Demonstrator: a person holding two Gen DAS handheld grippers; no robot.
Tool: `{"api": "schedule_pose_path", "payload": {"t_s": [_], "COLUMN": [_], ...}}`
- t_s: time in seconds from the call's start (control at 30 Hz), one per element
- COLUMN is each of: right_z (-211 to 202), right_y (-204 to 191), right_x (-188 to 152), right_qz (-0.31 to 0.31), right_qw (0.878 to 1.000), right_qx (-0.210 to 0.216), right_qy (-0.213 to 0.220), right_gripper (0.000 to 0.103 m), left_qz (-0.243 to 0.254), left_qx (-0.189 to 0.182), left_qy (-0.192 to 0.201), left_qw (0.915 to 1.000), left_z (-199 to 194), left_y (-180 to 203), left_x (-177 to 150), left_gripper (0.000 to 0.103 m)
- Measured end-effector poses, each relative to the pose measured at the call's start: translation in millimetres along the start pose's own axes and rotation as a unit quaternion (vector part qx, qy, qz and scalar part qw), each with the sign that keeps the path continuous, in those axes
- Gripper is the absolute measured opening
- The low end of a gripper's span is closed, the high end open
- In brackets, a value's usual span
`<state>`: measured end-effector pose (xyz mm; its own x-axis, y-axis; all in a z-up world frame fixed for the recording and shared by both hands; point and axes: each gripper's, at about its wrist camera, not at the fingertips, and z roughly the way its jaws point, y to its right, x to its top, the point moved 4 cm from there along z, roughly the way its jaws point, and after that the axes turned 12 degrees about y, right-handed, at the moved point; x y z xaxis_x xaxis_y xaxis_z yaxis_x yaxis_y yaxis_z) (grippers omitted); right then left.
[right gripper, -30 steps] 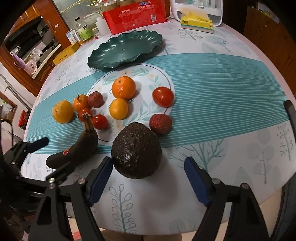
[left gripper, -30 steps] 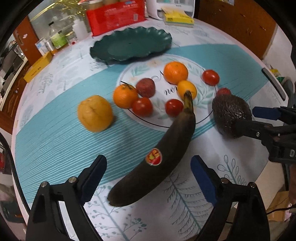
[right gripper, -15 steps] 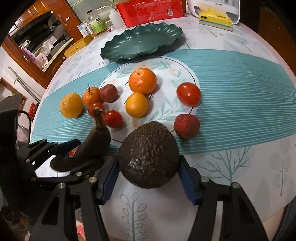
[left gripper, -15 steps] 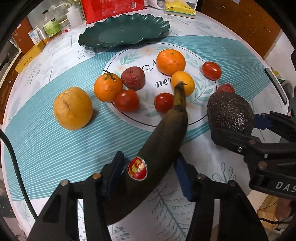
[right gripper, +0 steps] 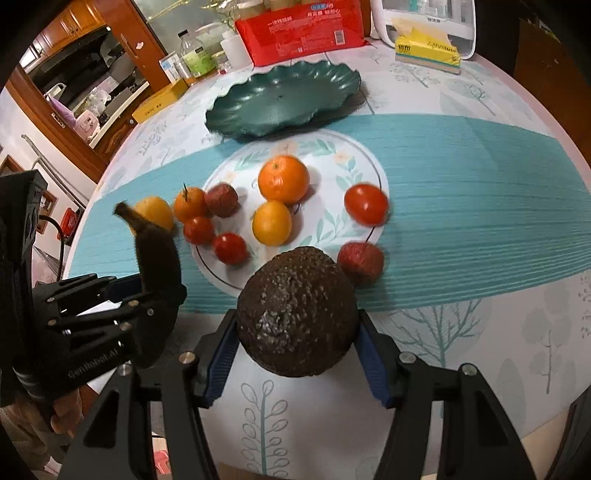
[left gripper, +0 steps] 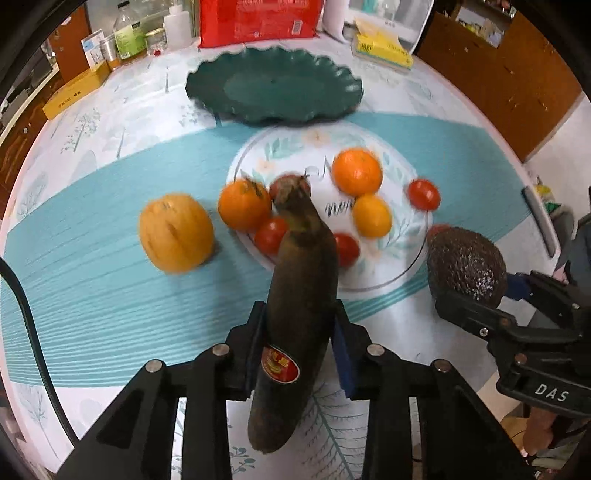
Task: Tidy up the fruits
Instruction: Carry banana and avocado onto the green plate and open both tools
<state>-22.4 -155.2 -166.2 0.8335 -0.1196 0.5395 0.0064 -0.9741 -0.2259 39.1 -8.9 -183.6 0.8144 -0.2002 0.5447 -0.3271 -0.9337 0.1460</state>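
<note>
My left gripper (left gripper: 297, 347) is shut on a dark, overripe banana (left gripper: 299, 295) and holds it lifted, stem pointing away; it also shows in the right wrist view (right gripper: 157, 258). My right gripper (right gripper: 295, 350) is shut on a dark avocado (right gripper: 297, 312), also seen at the right of the left wrist view (left gripper: 467, 267). An empty dark green scalloped plate (left gripper: 275, 86) sits at the back of the table (right gripper: 284, 98). Oranges (left gripper: 356, 171), tomatoes (left gripper: 424, 194) and a yellow citrus (left gripper: 175, 232) lie on the printed cloth.
A lychee (right gripper: 360, 260) lies just right of the avocado. A red packet (right gripper: 299, 29), bottles (right gripper: 194, 55), a yellow box (left gripper: 75, 94) and a tissue box (right gripper: 428, 50) stand along the table's far edge. The table edge curves close at the right.
Both grippers closed on their fruit: the left on the banana, the right on the avocado. The banana has risen off the table and its stem swung towards the left.
</note>
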Motion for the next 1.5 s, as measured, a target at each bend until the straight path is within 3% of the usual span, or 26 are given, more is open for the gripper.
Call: {"api": "schedule_pose_path", "payload": {"t_s": [0.3, 0.57, 0.7, 0.9, 1.1, 1.27, 1.33, 1.37, 1.4, 1.5], "right_z": [-34.0, -42.3, -18.0, 53.1, 126.1, 165.5, 177.2, 178.2, 177.9, 177.6], "right_y": [-16.8, -21.2, -15.4, -7.6, 3.0, 9.0, 11.2, 11.3, 10.8, 6.9], "right_x": [57.9, 154.8, 197.4, 234.6, 235.4, 224.2, 220.3, 220.7, 222.0, 225.0], "right_qz": [-0.02, -0.034, -0.037, -0.071, -0.085, -0.11, -0.115, -0.116, -0.118, -0.13], "right_qw": [0.999, 0.994, 0.994, 0.994, 0.996, 0.994, 0.993, 0.993, 0.993, 0.991], "right_qx": [-0.004, -0.018, -0.026, -0.027, -0.01, -0.012, -0.013, -0.014, -0.012, -0.011], "right_qy": [0.05, 0.103, 0.1, 0.082, 0.04, 0.009, -0.003, 0.004, 0.014, 0.032], "right_gripper": [0.061, 0.061, 0.061, 0.061, 0.061, 0.062, 0.062, 0.062, 0.062, 0.063], "left_qz": [-0.012, -0.015, -0.03, -0.056, -0.087, -0.105, -0.106, -0.106, -0.106, -0.109], "left_qx": [-0.025, -0.02, -0.02, -0.009, 0.009, 0.009, 0.02, 0.024, 0.024, 0.035], "left_qy": [0.057, 0.094, 0.099, 0.088, 0.051, 0.045, 0.04, 0.036, 0.032, 0.036], "left_qw": [0.998, 0.9953, 0.9945, 0.9945, 0.9949, 0.9934, 0.9934, 0.9935, 0.9935, 0.9928], "left_z": [-47.5, -55.5, -33.6, 33.1, 108.7, 136.7, 143.7, 147.0, 149.4, 150.2], "left_y": [-2.6, -9.8, -17.3, -33.6, -53.5, -64.2, -67.2, -68.3, -69.2, -72.4], "left_x": [69.5, 163.4, 208.0, 233.8, 235.6, 237.0, 235.2, 234.3, 233.5, 232.4], "left_gripper": [0.031, 0.031, 0.031, 0.031, 0.031, 0.031, 0.034, 0.042, 0.057, 0.07]}}
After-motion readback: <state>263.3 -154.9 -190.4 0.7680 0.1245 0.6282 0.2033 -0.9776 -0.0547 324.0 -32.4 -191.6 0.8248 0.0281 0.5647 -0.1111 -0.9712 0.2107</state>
